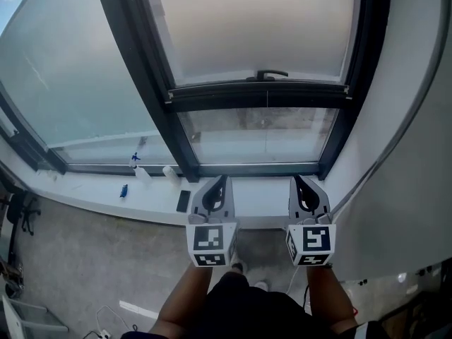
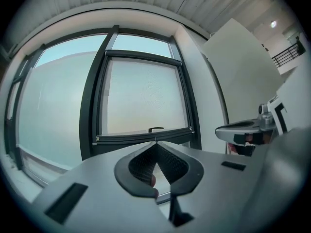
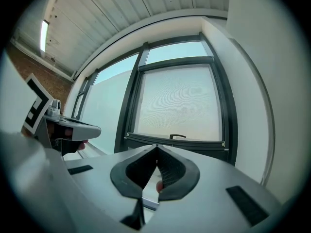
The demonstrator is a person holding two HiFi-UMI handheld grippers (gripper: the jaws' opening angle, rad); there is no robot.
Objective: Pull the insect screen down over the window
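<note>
Nearest the camera, the person's forearms hold two tools side by side, both pointing at the window. The left gripper (image 1: 224,179) has its jaws pressed together tip to tip with nothing between them, and the right gripper (image 1: 297,179) is closed in the same way and also empty. Neither touches the window. Just beyond their tips runs the white windowsill (image 1: 261,193). Off to the left on it lie a flat black object (image 1: 183,200), a small blue item (image 1: 124,190) and a spray bottle (image 1: 141,172). Behind the sill stands the dark window frame (image 1: 141,69). The insect screen (image 1: 254,27) covers most of the right-hand pane. Its dark bottom bar (image 1: 258,92), with a small handle (image 1: 272,74) at its middle, sits above the lower edge of the frame. A strip of uncovered glass (image 1: 258,134) shows below the bar.
</note>
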